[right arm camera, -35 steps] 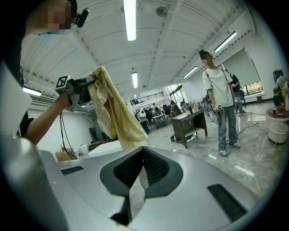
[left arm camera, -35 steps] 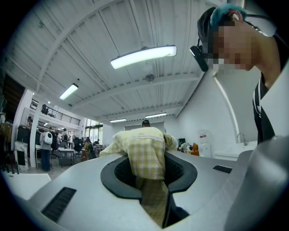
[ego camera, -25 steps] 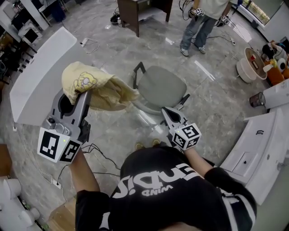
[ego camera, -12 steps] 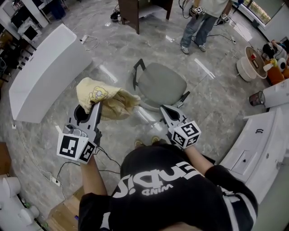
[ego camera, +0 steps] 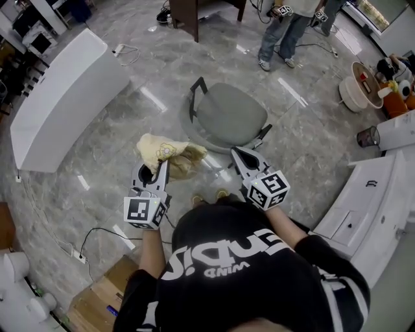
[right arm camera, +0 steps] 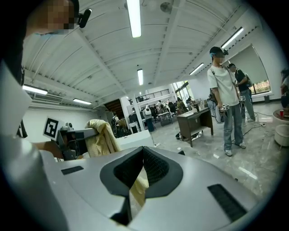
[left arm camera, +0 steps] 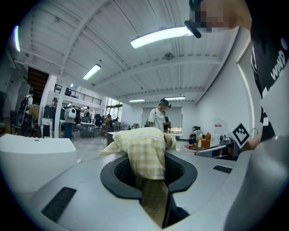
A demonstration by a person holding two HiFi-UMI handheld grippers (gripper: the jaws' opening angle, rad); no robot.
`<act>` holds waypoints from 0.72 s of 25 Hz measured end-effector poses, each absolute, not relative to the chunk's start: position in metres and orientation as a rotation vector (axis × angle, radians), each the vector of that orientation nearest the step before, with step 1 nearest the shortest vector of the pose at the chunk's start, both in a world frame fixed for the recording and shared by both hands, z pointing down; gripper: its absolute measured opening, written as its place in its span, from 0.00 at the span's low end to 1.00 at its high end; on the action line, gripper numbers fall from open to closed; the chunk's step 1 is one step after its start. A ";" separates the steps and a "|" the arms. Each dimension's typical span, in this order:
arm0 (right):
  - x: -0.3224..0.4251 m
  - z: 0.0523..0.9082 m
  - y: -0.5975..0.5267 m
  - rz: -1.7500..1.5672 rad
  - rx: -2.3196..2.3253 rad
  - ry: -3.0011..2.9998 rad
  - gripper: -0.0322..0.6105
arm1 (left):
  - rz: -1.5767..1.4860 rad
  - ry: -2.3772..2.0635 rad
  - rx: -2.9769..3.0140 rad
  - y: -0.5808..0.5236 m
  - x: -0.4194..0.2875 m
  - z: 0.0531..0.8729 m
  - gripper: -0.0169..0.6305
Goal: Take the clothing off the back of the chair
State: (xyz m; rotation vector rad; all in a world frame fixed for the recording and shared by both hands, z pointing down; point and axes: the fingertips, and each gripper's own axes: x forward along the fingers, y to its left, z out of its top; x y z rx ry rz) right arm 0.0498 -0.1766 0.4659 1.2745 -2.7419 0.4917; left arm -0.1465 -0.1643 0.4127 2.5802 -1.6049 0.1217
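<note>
The yellow checked clothing (ego camera: 170, 154) hangs bunched from my left gripper (ego camera: 162, 166), whose jaws are shut on it, low and left of the grey chair (ego camera: 230, 118). The left gripper view has the cloth (left arm camera: 145, 151) draped over the left gripper (left arm camera: 152, 182) and pinched in its slit. My right gripper (ego camera: 236, 152) is held in front of the chair's near edge, its jaws together, apart from the cloth. Looking along the right gripper (right arm camera: 142, 155), I see the cloth (right arm camera: 100, 137) hanging at the left from the left gripper (right arm camera: 76, 134). A yellow sliver shows through the right jaws' slit; what it is I cannot tell.
A long white counter (ego camera: 61, 97) stands at the left, white furniture (ego camera: 363, 201) at the right. A person (ego camera: 285, 29) stands beyond the chair near a dark desk (ego camera: 194, 13). A cable (ego camera: 107, 230) and a cardboard box (ego camera: 107, 292) lie on the marble floor by my feet.
My left gripper has dropped with the yellow clothing and come in closer to my body and the chair's near side. The right gripper has stayed put.
</note>
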 end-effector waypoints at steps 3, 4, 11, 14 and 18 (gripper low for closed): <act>0.052 0.470 -0.174 0.498 1.276 -2.735 0.07 | 0.144 -1.586 2.559 -0.155 -0.138 0.434 0.20; 0.052 0.470 -0.174 0.499 1.275 -2.734 0.07 | 0.147 -1.579 2.549 -0.153 -0.136 0.438 0.20; 0.047 0.467 -0.173 0.488 1.261 -2.742 0.07 | 0.101 -1.551 2.514 -0.149 -0.130 0.437 0.20; 0.043 0.466 -0.171 0.481 1.251 -2.747 0.07 | 0.098 -1.548 2.513 -0.148 -0.129 0.434 0.20; 0.041 0.465 -0.171 0.469 1.239 -2.753 0.07 | 0.093 -1.554 2.504 -0.149 -0.130 0.433 0.20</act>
